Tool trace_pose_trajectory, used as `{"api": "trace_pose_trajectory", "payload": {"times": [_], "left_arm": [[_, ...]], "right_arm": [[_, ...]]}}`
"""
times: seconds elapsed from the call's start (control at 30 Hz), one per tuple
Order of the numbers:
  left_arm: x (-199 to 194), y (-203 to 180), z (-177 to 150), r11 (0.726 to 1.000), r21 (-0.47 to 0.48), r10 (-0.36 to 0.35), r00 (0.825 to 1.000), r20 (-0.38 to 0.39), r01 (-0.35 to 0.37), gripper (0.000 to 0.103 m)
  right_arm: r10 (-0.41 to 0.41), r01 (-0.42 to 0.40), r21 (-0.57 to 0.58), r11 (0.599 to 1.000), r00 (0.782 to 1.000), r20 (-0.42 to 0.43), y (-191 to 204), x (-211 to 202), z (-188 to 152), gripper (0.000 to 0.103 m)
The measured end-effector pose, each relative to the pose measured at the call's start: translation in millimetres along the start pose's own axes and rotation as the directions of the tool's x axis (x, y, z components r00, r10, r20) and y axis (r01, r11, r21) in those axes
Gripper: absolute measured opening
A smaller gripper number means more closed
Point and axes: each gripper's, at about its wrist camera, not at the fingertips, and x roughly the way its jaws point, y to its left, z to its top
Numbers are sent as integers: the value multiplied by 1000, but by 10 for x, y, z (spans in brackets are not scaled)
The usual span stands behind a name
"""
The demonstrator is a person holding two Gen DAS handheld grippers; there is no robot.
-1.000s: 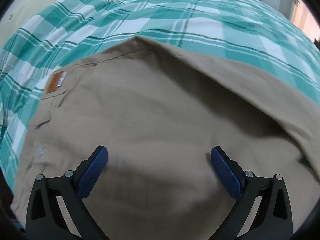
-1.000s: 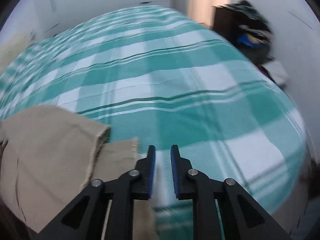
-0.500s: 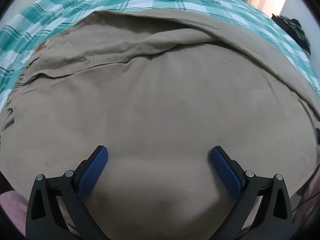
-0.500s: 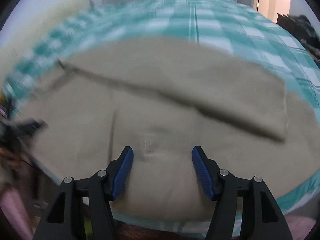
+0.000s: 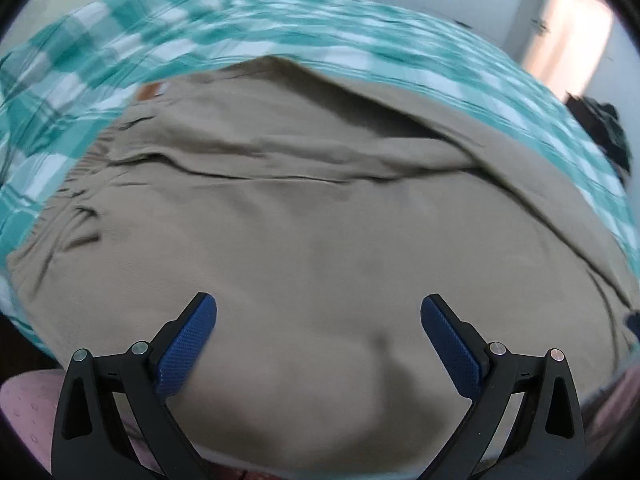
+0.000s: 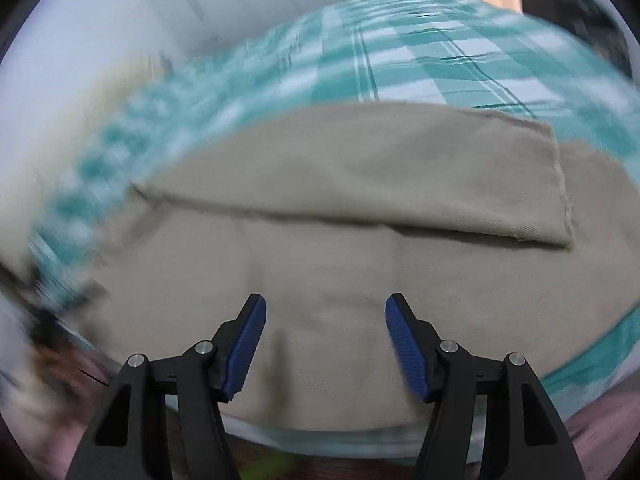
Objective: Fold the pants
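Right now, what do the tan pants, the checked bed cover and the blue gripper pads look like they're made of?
Tan pants: matte woven cloth, probably cotton twill; faint diagonal weave and soft creases show.
Checked bed cover: thin woven fabric, likely cotton, in a teal and white check, no sheen; blur hides the weave.
Blue pads: ribbed, matte, rubber or plastic by the look.

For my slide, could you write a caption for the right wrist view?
Open right gripper above khaki pants, one leg folded over them, on a teal checked bedsheet.

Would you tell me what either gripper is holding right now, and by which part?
Nothing: the left gripper and right gripper are open above the pants.
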Motion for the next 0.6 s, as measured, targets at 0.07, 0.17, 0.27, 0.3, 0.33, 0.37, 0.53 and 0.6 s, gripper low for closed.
{"api": "trace_pose_trajectory", "payload": {"times": [0.07,0.17,0.27,0.3,0.33,0.37,0.53,0.6], "left_arm": [[150,118,-17,1000,-25,17,999,-27,-17,102],[228,-20,-29,995,54,89,996,-29,-87,102],[278,-116,-70,988,96,124,992,-20,-122,102],[277,-108,-90,989,93,121,993,-18,-118,102],[273,-101,-92,989,91,116,993,-18,-114,102],[272,-101,-94,989,94,114,993,-17,-112,102],[168,-69,-5,994,46,100,994,-35,-98,102],[80,36,151,997,-66,-37,998,-44,34,102]], "right_arm": [[96,-95,109,989,995,-2,-80,-2,88,63],[140,-132,286,949,990,-10,-317,187,211,63],[-14,-14,508,861,999,52,-741,265,266,59],[-31,-34,586,810,994,101,-882,267,263,58],[-46,-51,633,772,990,136,-972,274,259,53],[-65,-59,673,737,985,158,-1052,299,255,42],[-118,-8,616,788,980,162,-966,173,395,3],[-82,-50,501,864,968,238,-716,-121,582,3]]}}
